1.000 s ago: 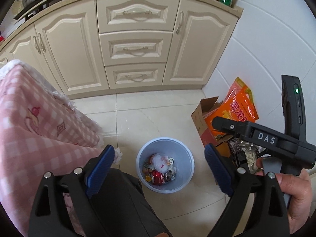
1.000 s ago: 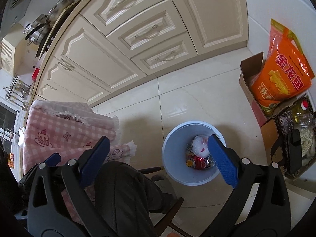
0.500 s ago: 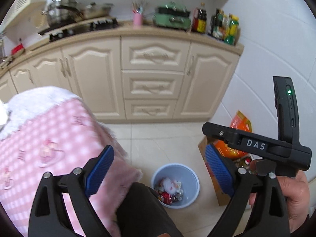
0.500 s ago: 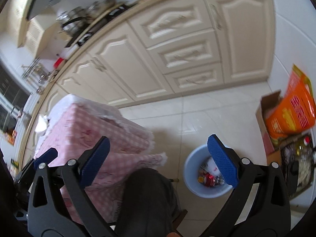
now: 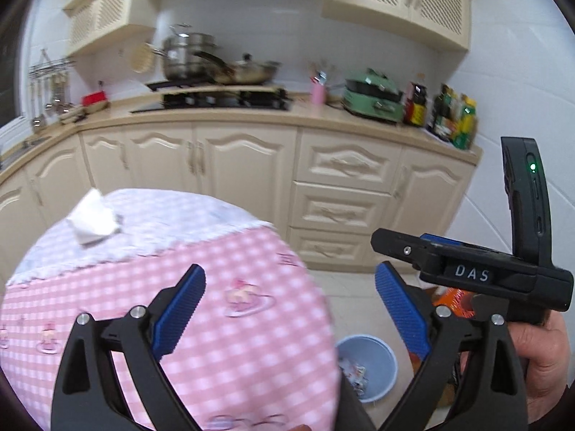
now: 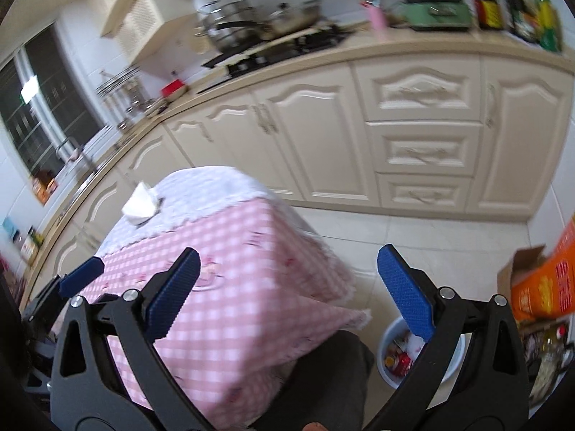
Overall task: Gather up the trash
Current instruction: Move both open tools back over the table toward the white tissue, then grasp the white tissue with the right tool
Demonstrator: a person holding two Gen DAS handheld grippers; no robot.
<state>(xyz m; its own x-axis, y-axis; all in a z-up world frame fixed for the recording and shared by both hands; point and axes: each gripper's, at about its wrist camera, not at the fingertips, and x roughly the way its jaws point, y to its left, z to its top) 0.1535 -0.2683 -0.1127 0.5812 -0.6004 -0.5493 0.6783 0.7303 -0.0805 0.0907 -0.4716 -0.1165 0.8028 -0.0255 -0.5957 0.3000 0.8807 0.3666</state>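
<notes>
A crumpled white tissue (image 5: 94, 223) lies at the far left of the pink checked tablecloth (image 5: 230, 327); it also shows in the right wrist view (image 6: 141, 205). A light blue trash bin (image 5: 377, 362) with several pieces of trash stands on the floor right of the table, also in the right wrist view (image 6: 390, 339). My left gripper (image 5: 289, 310) is open and empty above the table's near edge. My right gripper (image 6: 288, 291) is open and empty, held to the right of the left one, whose blue-tipped finger (image 6: 82, 276) shows at its left.
Cream kitchen cabinets (image 5: 248, 176) run behind the table, with pots, a green appliance (image 5: 373, 100) and bottles on the counter. An orange bag (image 6: 546, 287) in a cardboard box stands by the right wall. A person's dark trouser leg (image 6: 323, 377) is below the grippers.
Both grippers tilted up from the bin toward the table and counter. The tissue on the table came into view. Both jaws stayed open.
</notes>
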